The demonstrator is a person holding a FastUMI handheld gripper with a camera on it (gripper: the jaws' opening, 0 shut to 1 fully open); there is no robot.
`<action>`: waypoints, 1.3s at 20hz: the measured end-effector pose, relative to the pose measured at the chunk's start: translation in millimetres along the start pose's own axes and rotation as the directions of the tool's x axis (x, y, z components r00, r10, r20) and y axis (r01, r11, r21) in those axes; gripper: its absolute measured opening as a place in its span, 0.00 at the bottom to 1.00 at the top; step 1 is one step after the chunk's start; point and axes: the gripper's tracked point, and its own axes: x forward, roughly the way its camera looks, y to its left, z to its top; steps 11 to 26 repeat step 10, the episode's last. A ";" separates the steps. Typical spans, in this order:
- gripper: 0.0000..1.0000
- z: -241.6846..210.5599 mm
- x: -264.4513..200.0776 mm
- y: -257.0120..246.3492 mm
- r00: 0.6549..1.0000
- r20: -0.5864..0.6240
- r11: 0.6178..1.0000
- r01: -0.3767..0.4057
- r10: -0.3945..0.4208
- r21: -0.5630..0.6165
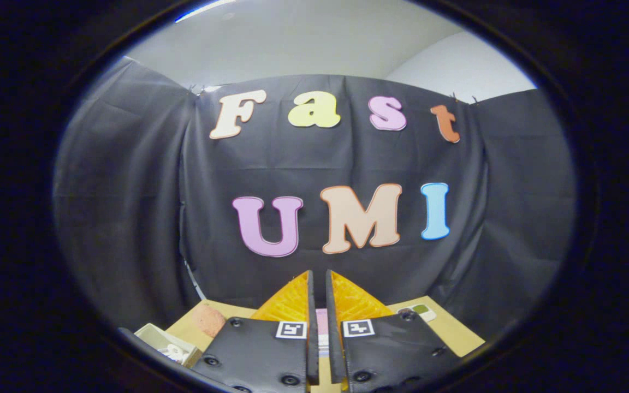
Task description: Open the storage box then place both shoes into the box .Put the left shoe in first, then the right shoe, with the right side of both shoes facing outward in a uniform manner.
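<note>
storage box (168, 343): pale, cream-coloured; one corner shows, low on the worktop (451, 332), off to the left of the tongs (319, 284) and nearer than their tips. top looks open, with something whitish inside; too small to tell what. shoes: a strip of pink (321, 322) shows through the narrow gap between the nearly closed fingers; cannot tell whether it is a shoe.
</note>
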 end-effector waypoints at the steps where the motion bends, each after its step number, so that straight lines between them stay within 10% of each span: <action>1: 0.10 7.1 -1.5 -7.9 1.000 0.015 1.000 0.013 -0.013 0.001; 26: 0.10 32.1 -12.2 -60.7 0.993 0.088 0.993 0.089 -0.082 -0.077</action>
